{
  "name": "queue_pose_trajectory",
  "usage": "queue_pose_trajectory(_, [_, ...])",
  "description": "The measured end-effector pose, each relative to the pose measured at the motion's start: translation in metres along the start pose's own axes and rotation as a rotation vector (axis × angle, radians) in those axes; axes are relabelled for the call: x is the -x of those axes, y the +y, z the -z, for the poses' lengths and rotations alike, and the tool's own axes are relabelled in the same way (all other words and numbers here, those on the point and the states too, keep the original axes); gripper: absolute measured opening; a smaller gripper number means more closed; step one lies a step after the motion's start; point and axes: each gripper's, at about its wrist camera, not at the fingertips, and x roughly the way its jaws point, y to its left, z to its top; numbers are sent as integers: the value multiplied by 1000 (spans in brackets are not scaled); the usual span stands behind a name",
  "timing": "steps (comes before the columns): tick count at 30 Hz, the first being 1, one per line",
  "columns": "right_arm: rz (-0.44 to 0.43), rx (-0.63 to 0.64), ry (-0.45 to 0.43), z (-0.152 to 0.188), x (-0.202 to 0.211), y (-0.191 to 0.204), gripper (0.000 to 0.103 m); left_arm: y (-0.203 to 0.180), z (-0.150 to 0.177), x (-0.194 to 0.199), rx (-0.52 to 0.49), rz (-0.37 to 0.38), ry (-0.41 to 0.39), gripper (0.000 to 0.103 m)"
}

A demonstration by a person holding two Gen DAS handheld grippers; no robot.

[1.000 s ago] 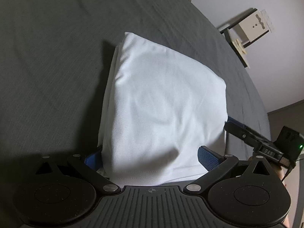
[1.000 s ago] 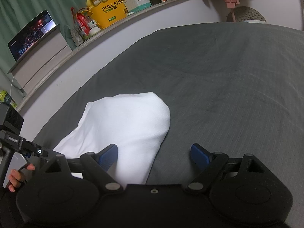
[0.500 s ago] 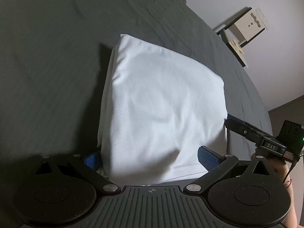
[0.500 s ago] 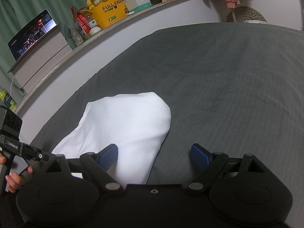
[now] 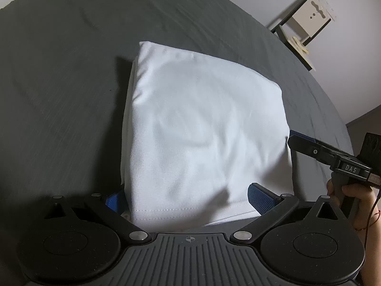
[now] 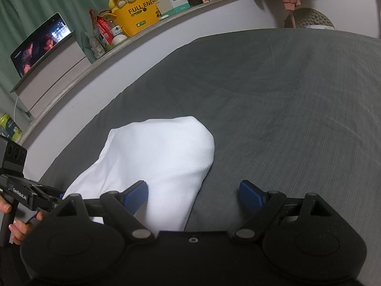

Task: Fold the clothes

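Under my left gripper lay the white garment, folded into a thick square on the grey bedspread. The tongs stood wide apart, one blue pad on each side of the near hemmed edge; that hem draped across the left pad, and neither pad was pressing the cloth. Off to the right, my right gripper reached toward the bundle's side, fingers on its handle.

Through the right wrist camera, the right gripper also stood spread wide, holding nothing. Its left pad sat over the cloth's near edge, while the other hung above bare bedspread. The garment bulged in a rounded hump, well short of the wall ledge with its yellow box.

I judged the fold nearly done. The risk was closing on only the top layer: lifting that alone would peel the stack open and undo the square. A sideways nudge could likewise skew the layers.
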Motion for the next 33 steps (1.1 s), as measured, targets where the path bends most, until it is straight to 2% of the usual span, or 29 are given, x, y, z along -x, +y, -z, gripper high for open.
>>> queue_pose_trajectory(12, [4, -23, -5, 0, 1, -6, 84, 17, -2, 13, 108, 48, 34, 101])
queue_pose_trajectory(18, [2, -28, -5, -1, 0, -8, 84, 21, 5, 12, 118, 54, 12, 84])
queue_pose_trajectory(23, [2, -30, -4, -1, -1, -9, 84, 31, 11, 15, 188, 52, -18, 66])
queue_pose_trajectory(25, [3, -30, -4, -1, -1, -8, 84, 29, 12, 13, 193, 41, -23, 65])
queue_pose_trajectory(27, [5, -27, -4, -1, -1, -8, 84, 21, 12, 11, 157, 11, -19, 65])
queue_pose_trajectory(29, [6, -26, -4, -1, 0, -7, 84, 15, 12, 9, 132, -15, -18, 61])
queue_pose_trajectory(33, [6, -22, -4, -1, 0, -7, 84, 17, 12, 11, 143, -16, -25, 56])
